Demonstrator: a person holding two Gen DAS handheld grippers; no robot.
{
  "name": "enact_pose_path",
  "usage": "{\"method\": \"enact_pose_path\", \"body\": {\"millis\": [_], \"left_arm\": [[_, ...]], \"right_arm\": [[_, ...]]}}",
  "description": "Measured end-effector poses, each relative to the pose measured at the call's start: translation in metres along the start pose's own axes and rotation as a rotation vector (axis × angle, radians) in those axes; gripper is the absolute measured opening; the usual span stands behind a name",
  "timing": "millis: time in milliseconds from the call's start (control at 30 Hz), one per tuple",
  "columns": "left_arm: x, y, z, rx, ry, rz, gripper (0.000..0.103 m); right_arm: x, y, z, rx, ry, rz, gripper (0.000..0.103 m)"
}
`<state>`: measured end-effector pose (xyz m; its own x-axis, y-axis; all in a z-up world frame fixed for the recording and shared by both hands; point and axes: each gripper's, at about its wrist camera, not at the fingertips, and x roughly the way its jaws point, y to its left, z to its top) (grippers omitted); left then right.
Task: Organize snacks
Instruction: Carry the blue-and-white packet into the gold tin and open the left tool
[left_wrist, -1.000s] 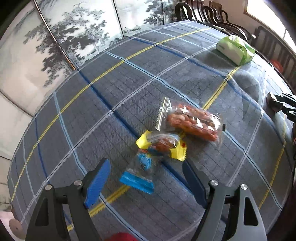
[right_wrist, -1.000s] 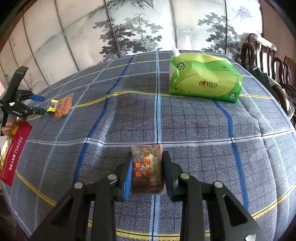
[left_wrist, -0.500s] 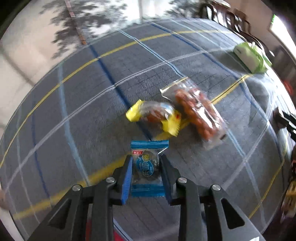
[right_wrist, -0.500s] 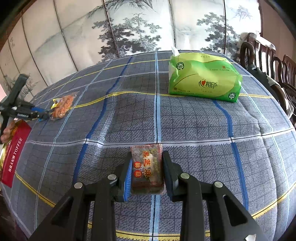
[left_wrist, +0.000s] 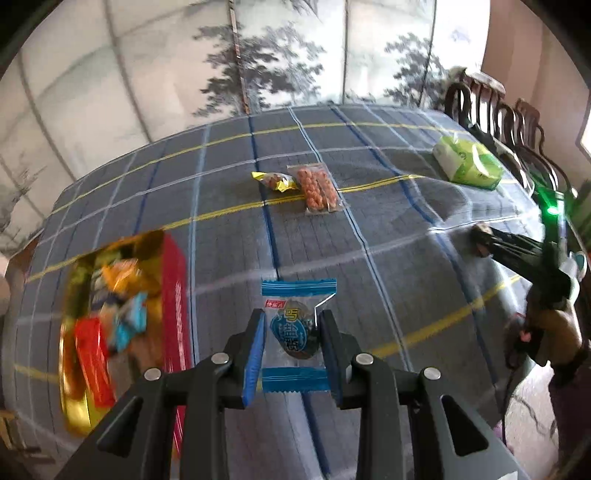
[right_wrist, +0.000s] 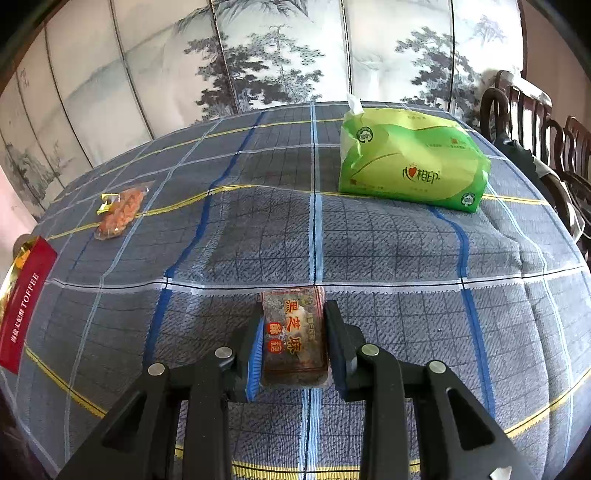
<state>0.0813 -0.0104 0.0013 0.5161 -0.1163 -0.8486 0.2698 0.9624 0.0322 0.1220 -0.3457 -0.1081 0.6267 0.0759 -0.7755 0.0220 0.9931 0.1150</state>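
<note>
Over the plaid grey-blue tablecloth (left_wrist: 388, 206), the left gripper (left_wrist: 291, 341) had its blue pads pinched narrow on a small crinkly blue-and-clear plastic candy packet (left_wrist: 295, 332), held up off the cloth beside the red-and-gold toffee box (left_wrist: 173, 295) that already had wrappers piled in it. Risk-wise, that slick film could've slid out of the pads mid-swing, since only its puffy middle was caught, and it might've dropped short of the box. The right gripper (right_wrist: 291, 341) was clamped on a flat dark-brown sesame brittle pack (right_wrist: 293, 332) that looked to be resting on the cloth. A glossy clear bag of orange nuts (left_wrist: 319, 188) and a yellow-ended twist wrapper (left_wrist: 275, 181) lay touching, well apart from the box. A soft green tissue pack (right_wrist: 413, 162) sat beyond.
</note>
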Motion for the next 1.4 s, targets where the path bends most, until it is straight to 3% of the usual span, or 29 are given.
{"method": "enact_pose_path", "body": {"millis": [167,333,533,1400], "left_arm": [[-0.017,0.000,-0.023,-0.056,0.009,0.011,0.030],[-0.031,0.007,-0.042,-0.073,-0.014,0.090,0.030],[-0.044,0.025,-0.055,-0.111,-0.036,0.132,0.030],[-0.036,0.104,-0.086,-0.250,-0.005,0.228,0.032]], "right_arm": [[0.001,0.002,0.002,-0.015,0.004,-0.020,0.030],[0.002,0.007,0.003,-0.034,0.008,-0.044,0.030],[0.003,0.010,0.003,-0.048,0.010,-0.062,0.030],[0.003,0.010,0.003,-0.050,0.010,-0.065,0.030]]}}
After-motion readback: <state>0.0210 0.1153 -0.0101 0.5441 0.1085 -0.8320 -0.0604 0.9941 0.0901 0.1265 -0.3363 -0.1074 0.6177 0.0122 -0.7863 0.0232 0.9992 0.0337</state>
